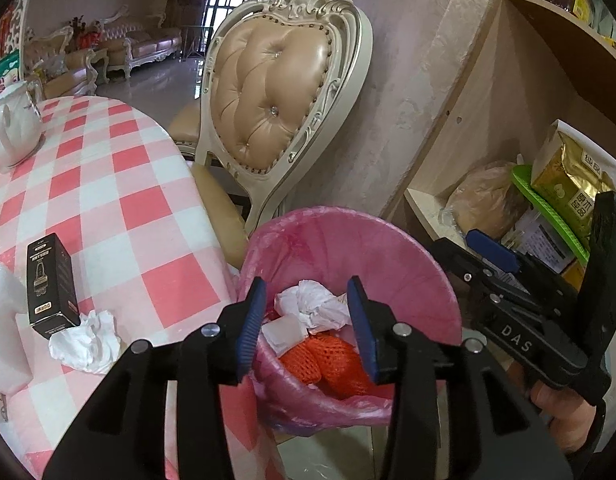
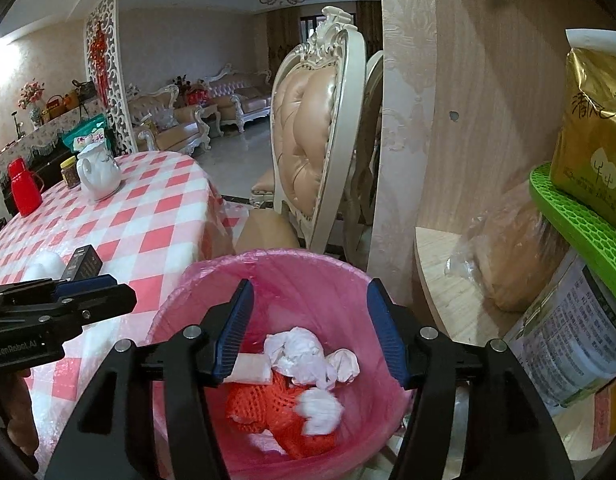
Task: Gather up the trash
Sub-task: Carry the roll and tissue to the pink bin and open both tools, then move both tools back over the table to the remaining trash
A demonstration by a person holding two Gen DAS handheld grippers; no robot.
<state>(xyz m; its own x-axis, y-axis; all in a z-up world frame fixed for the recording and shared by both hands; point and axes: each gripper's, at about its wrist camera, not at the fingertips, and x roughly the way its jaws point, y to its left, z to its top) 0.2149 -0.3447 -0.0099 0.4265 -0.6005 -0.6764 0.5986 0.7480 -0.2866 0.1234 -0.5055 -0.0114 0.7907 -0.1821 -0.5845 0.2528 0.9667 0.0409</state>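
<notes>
Both grippers above the bin [image 2: 348, 292]: left gripper [image 1: 306, 326] and right gripper [image 2: 310, 330] spread, nothing between the jaws. Tissue [image 2: 298, 354] and orange netting [image 2: 268, 408] inside the bin. More trash on the table [image 1: 120, 184] near its front edge: crumpled tissue [image 1: 86, 340], black box [image 1: 50, 284].

Risk: bin liner snagged or bin knocked over on withdrawal. Blurred white wad [image 2: 320, 408], apparently falling. Bin base cut off.
</notes>
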